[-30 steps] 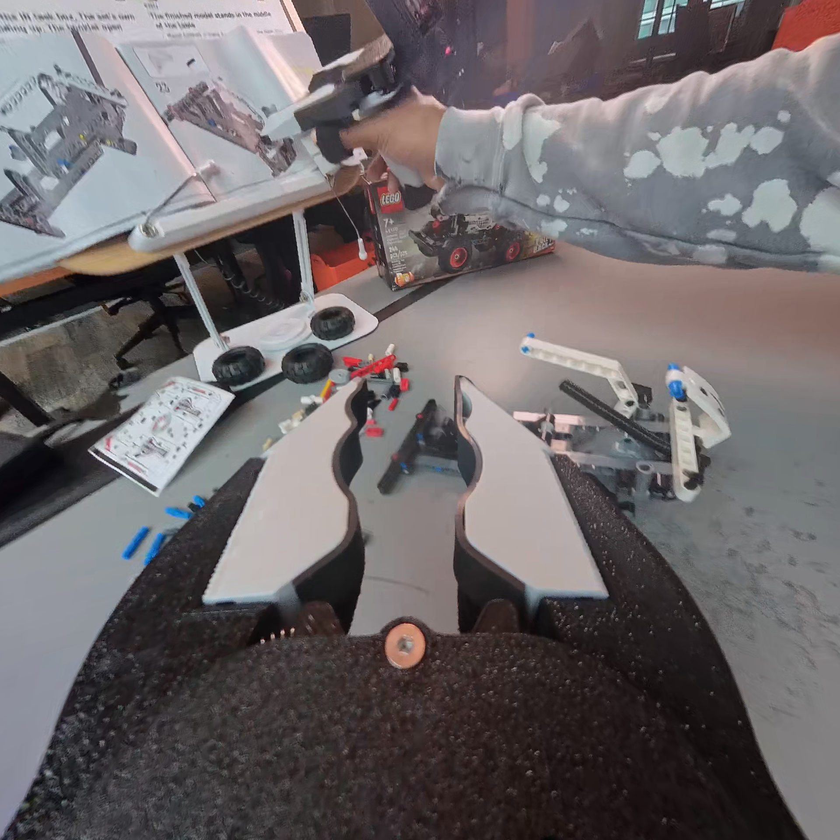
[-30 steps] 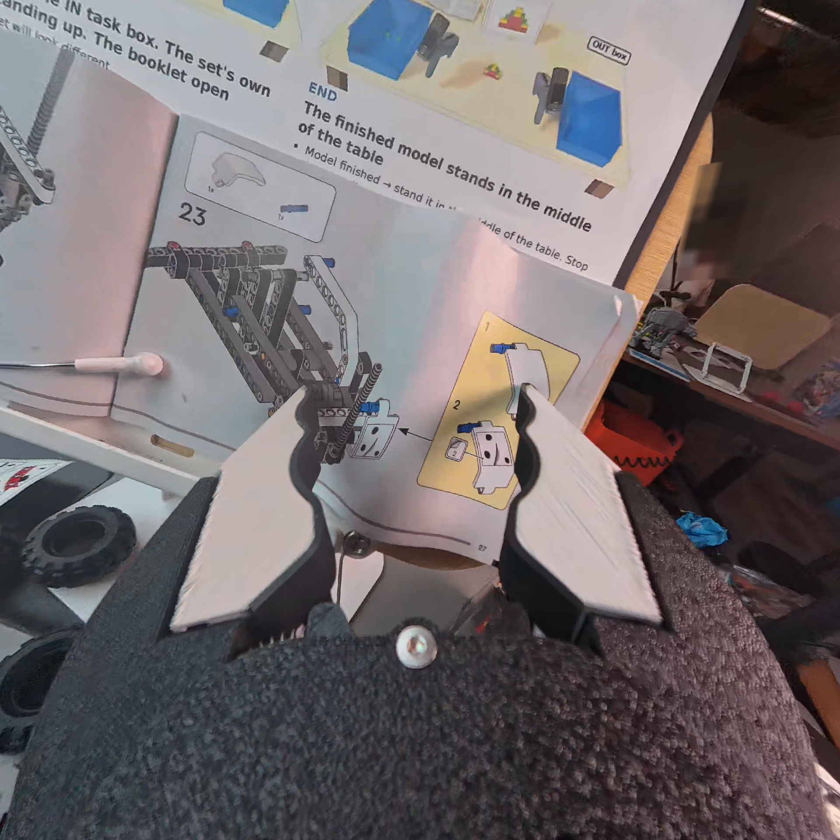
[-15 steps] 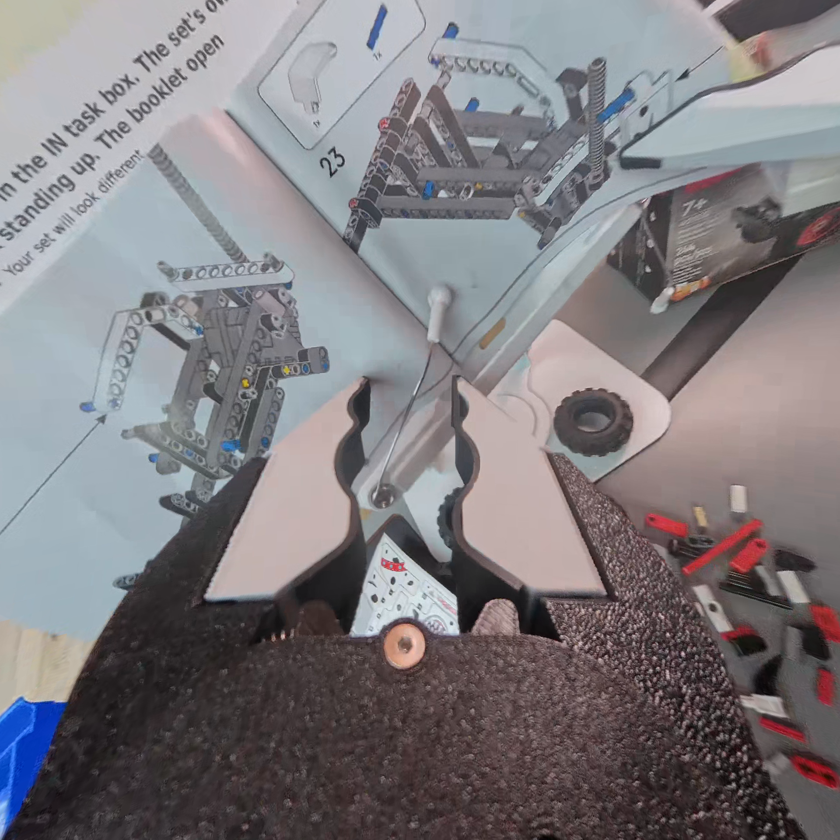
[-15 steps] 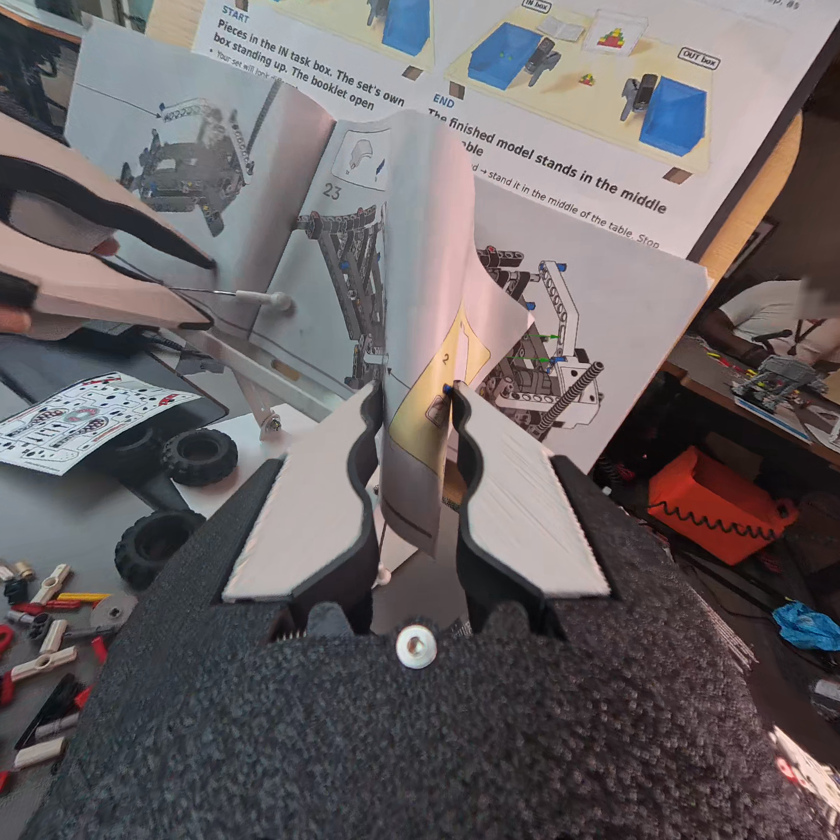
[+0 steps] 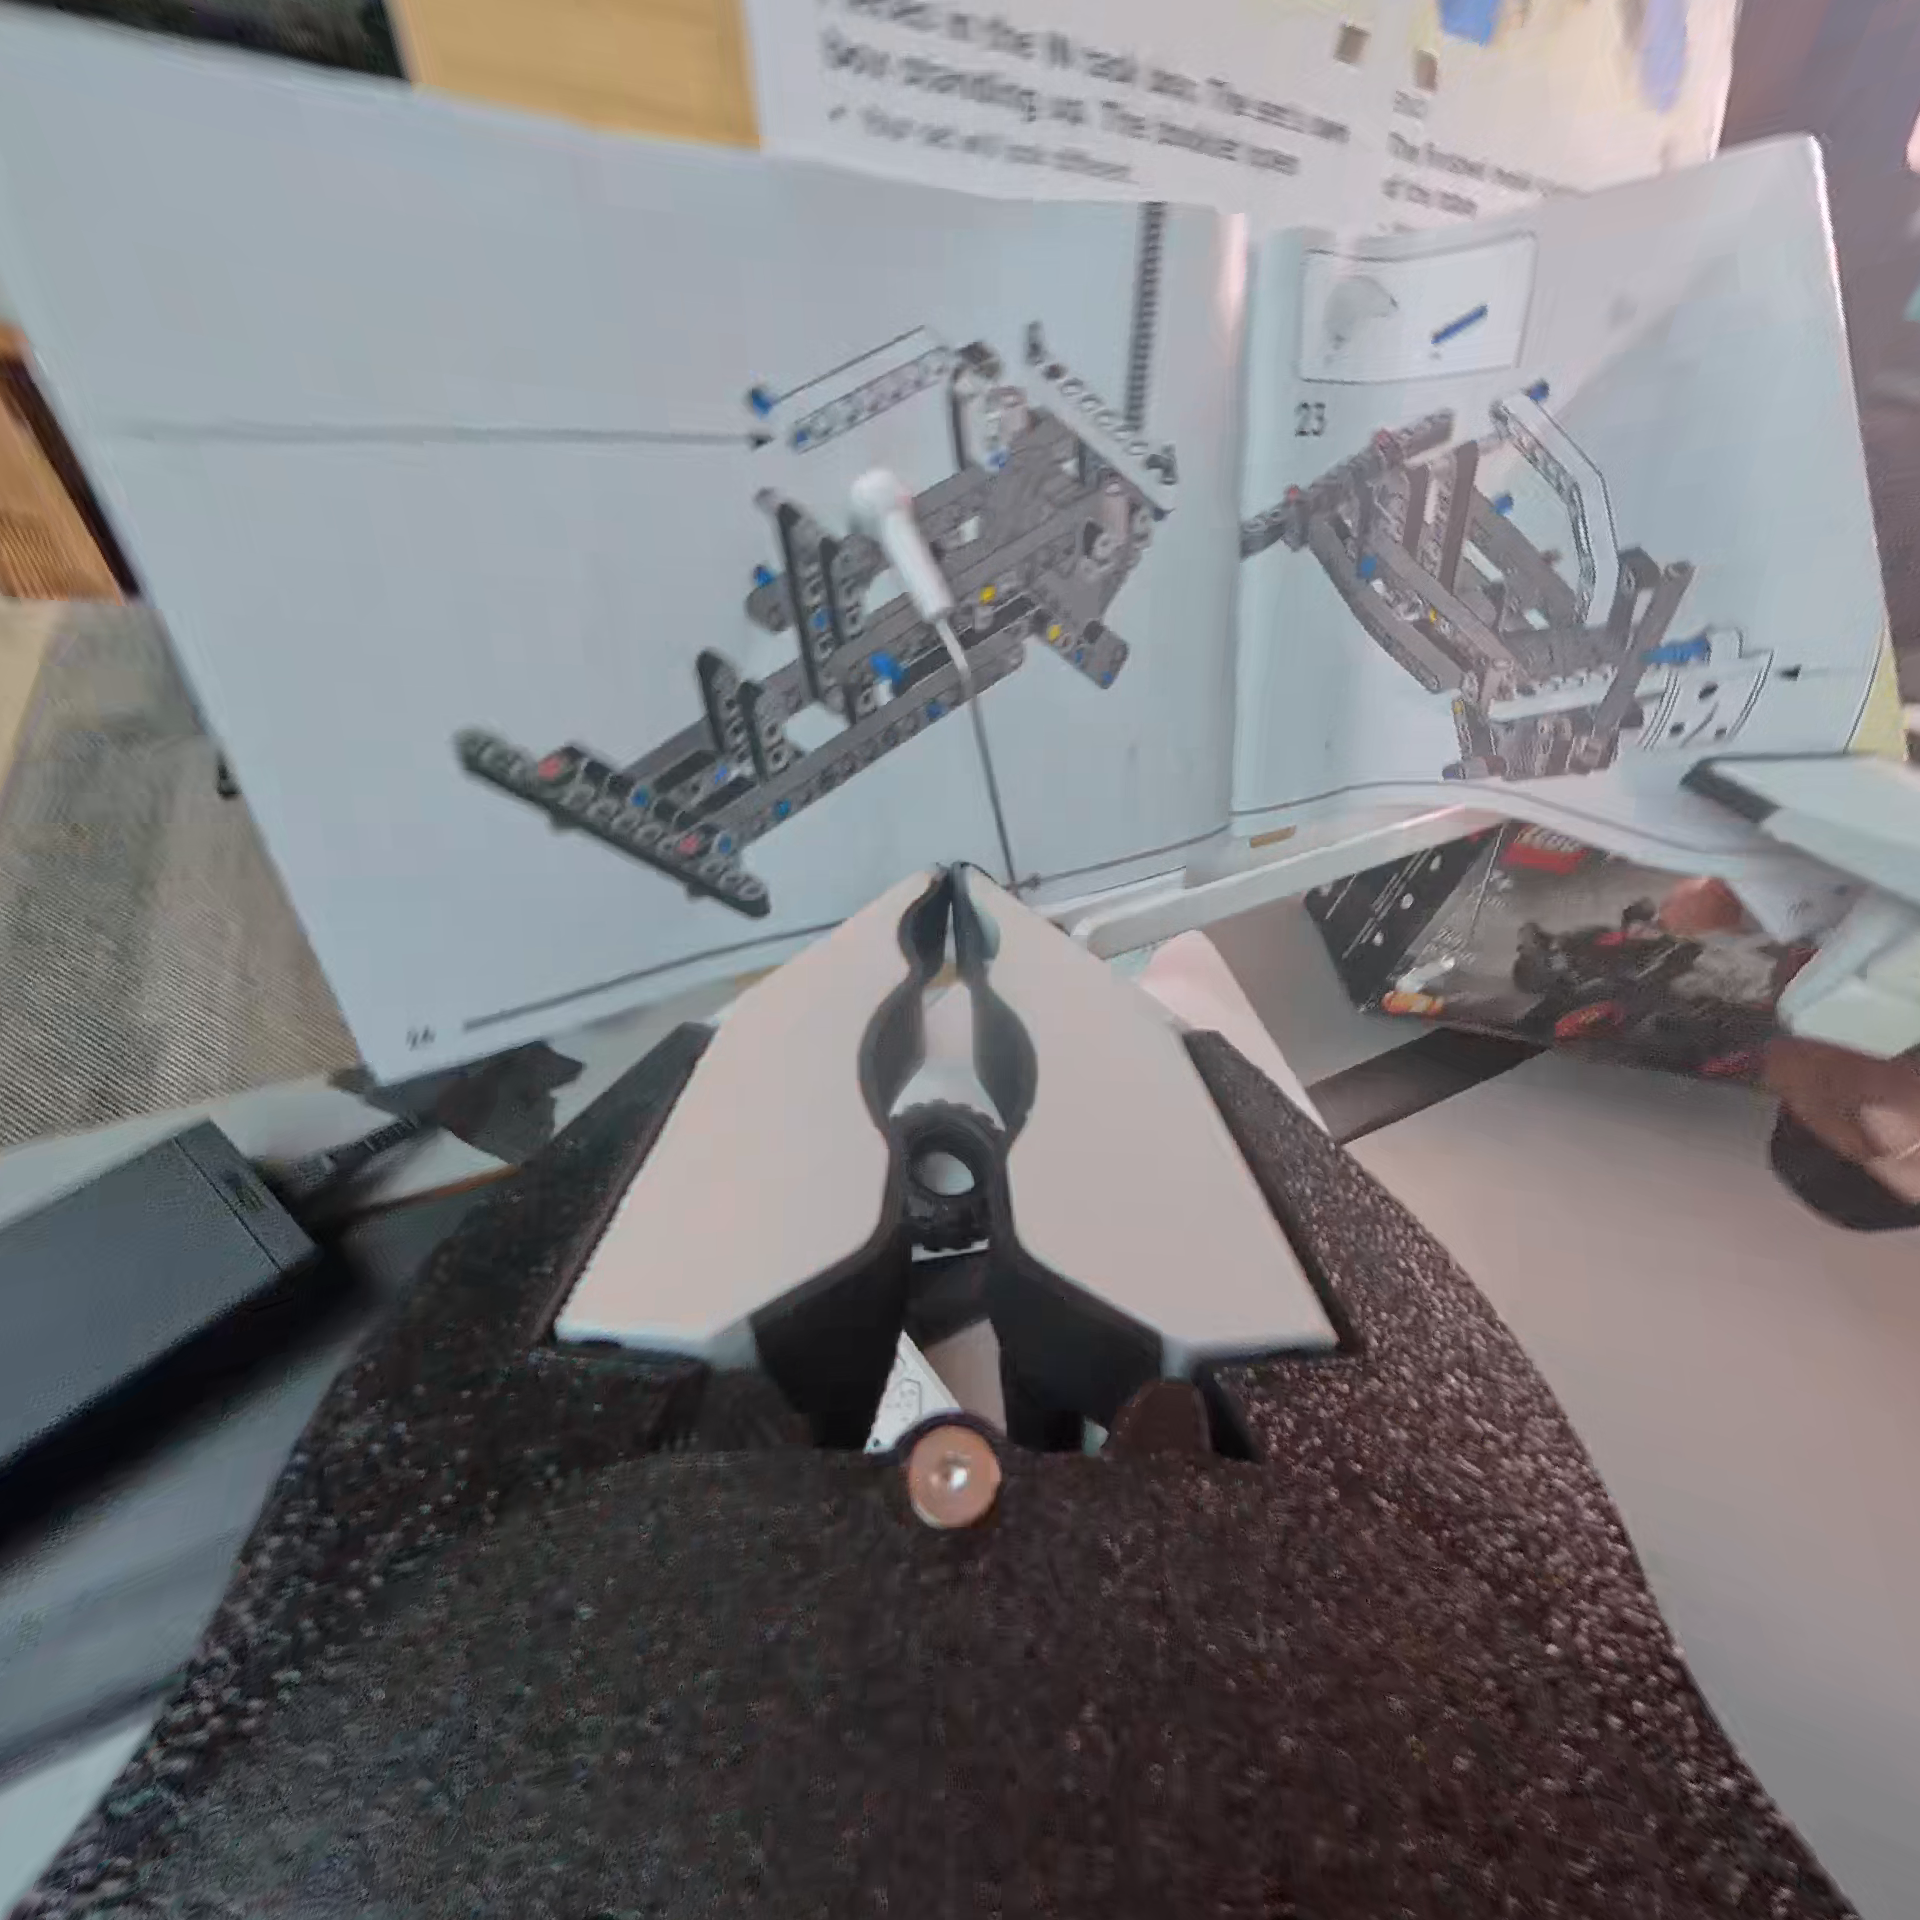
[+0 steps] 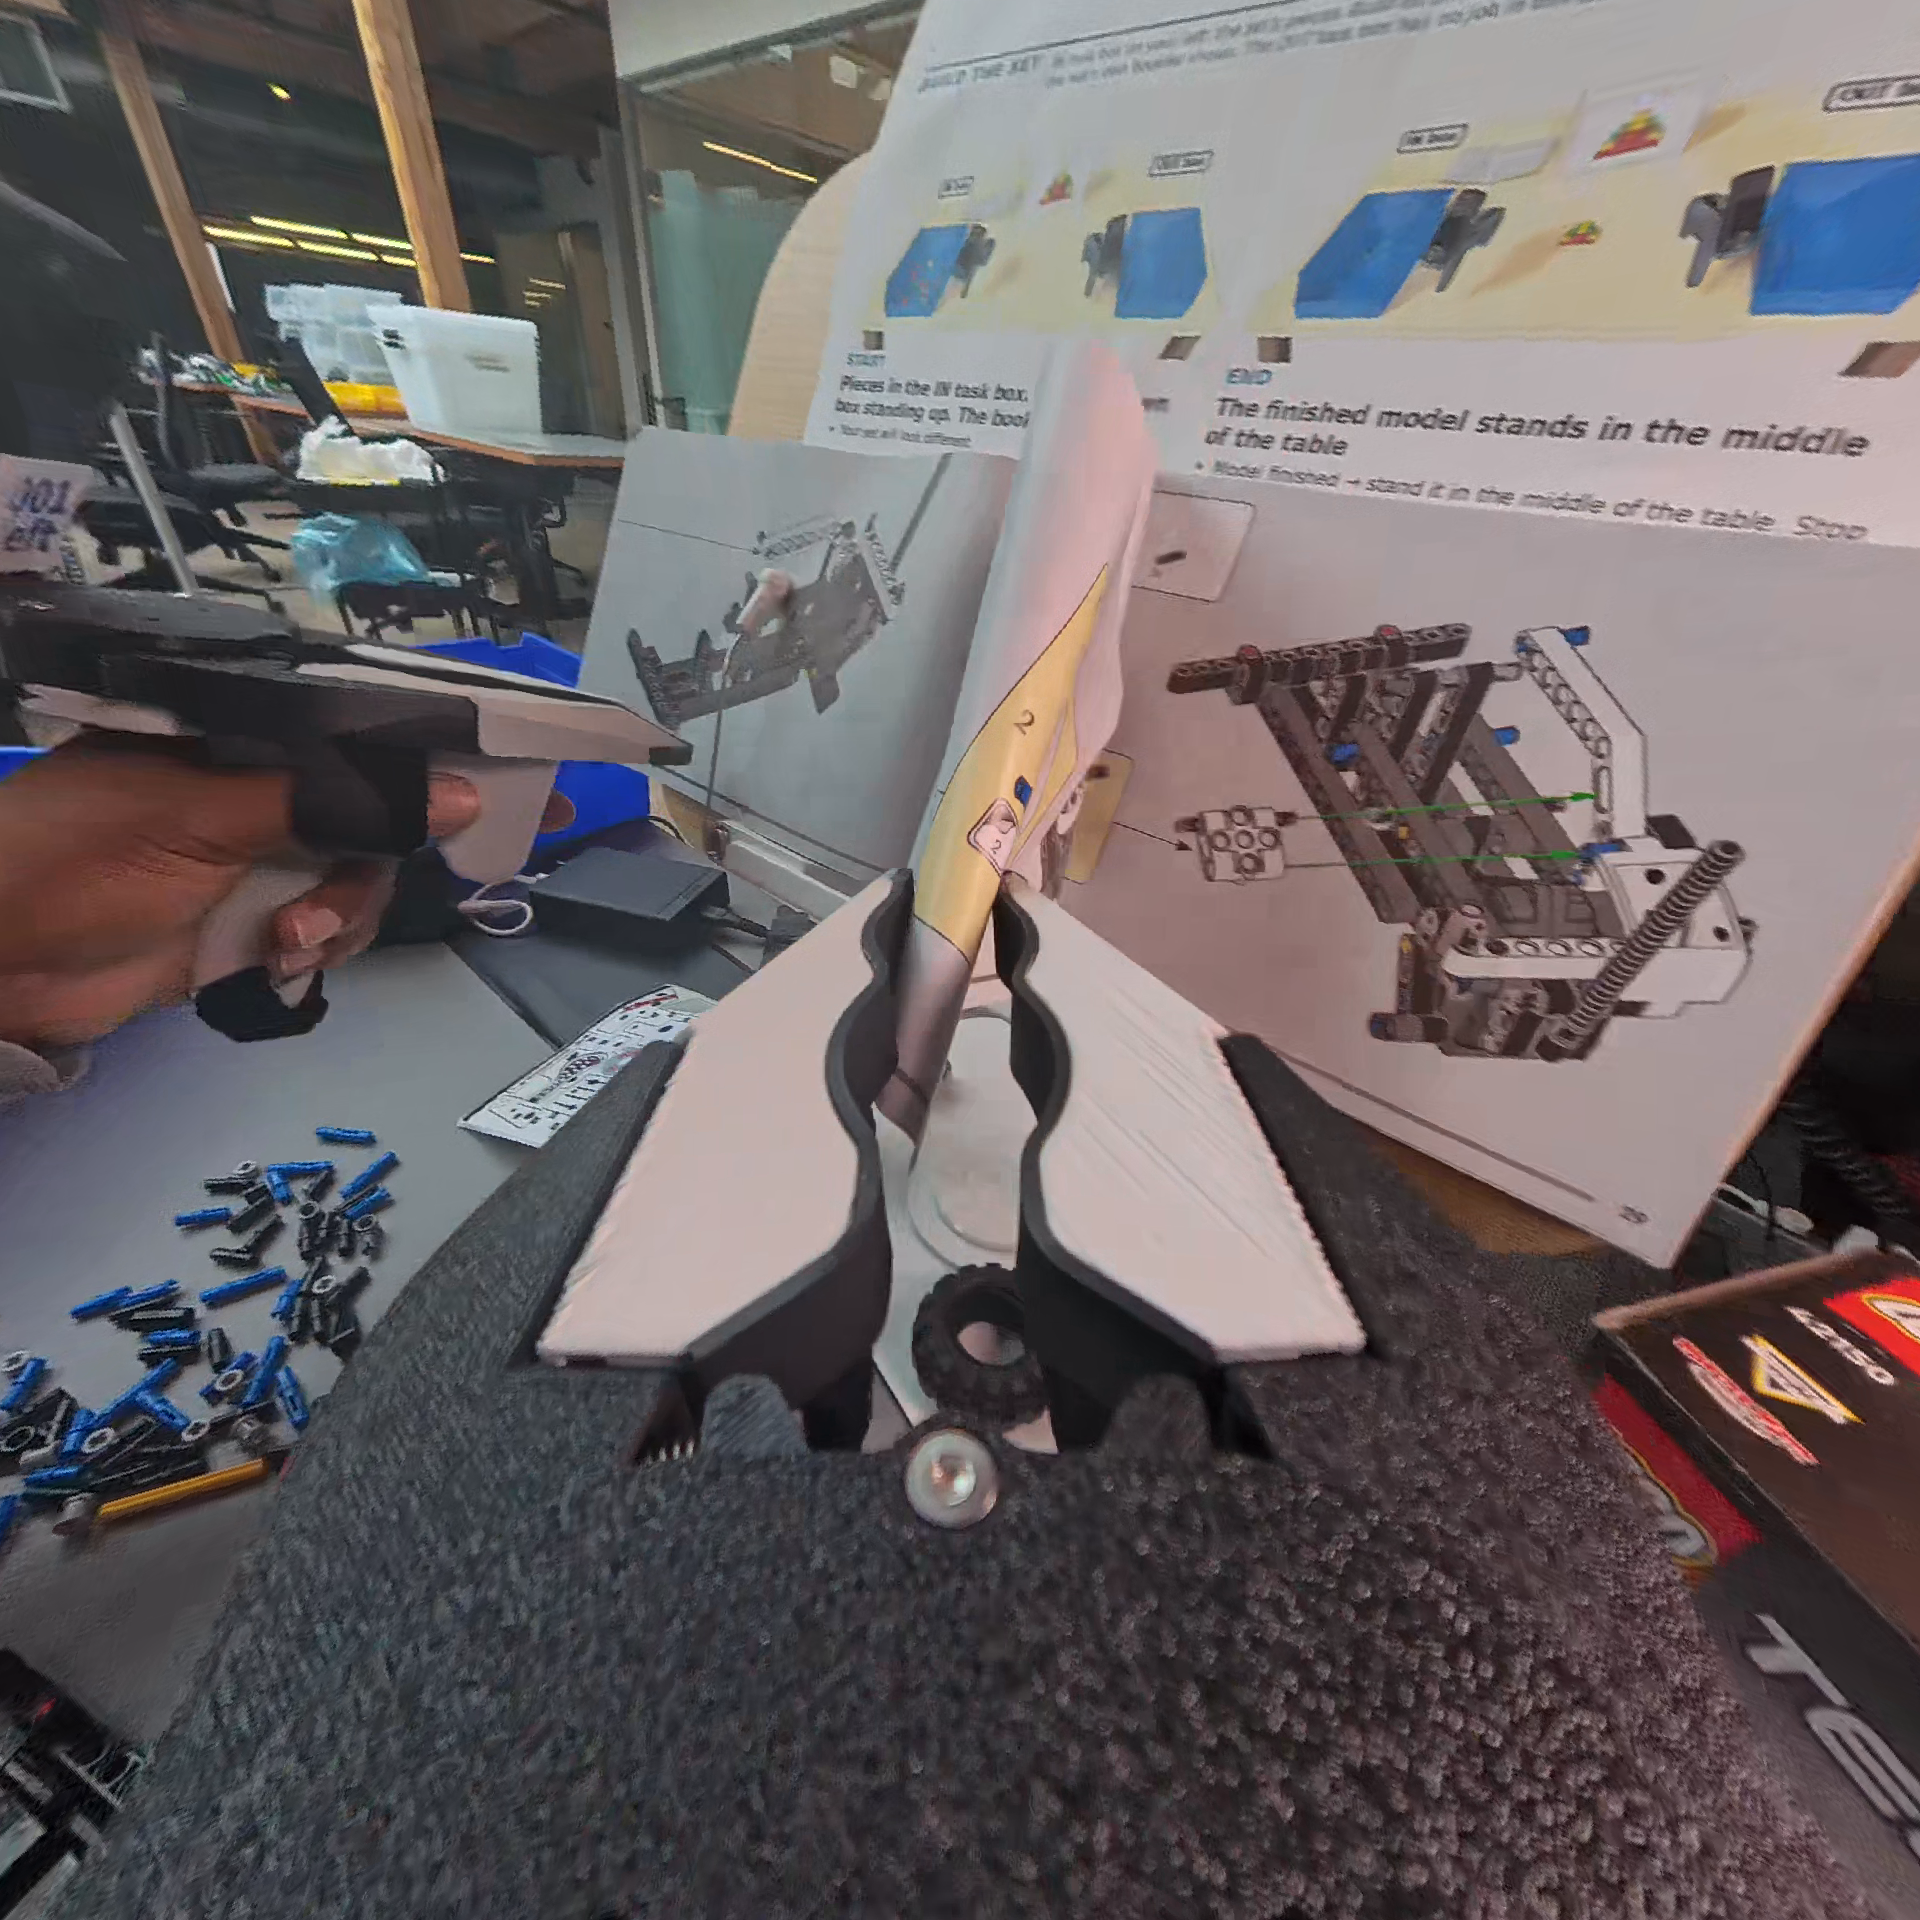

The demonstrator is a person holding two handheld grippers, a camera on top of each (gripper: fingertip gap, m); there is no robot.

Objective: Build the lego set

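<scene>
on the stand at the table's far edge, the instruction booklet (image 6: 1455, 831) stands open. right gripper (image 6: 951, 904) pinches one loose page (image 6: 1049, 665) of it near the lower edge; the page stands upright, curled, between the two spreads. left gripper (image 5: 951, 883) has its fingertips pressed together, just below the booklet's left page (image 5: 623, 623), right beside the thin wire page holder (image 5: 914, 582) with its white tip; whether it grips the wire cannot be told. a black tyre (image 6: 977, 1351) lies on the stand's white base (image 6: 966, 1195). blue and black pins (image 6: 249, 1288) lie scattered on the grey table (image 6: 343, 1049), a sticker sheet (image 6: 582, 1070) near them. the set's box (image 5: 1558, 956) lies at the right. an instruction poster (image 6: 1455, 260) stands behind the booklet.
</scene>
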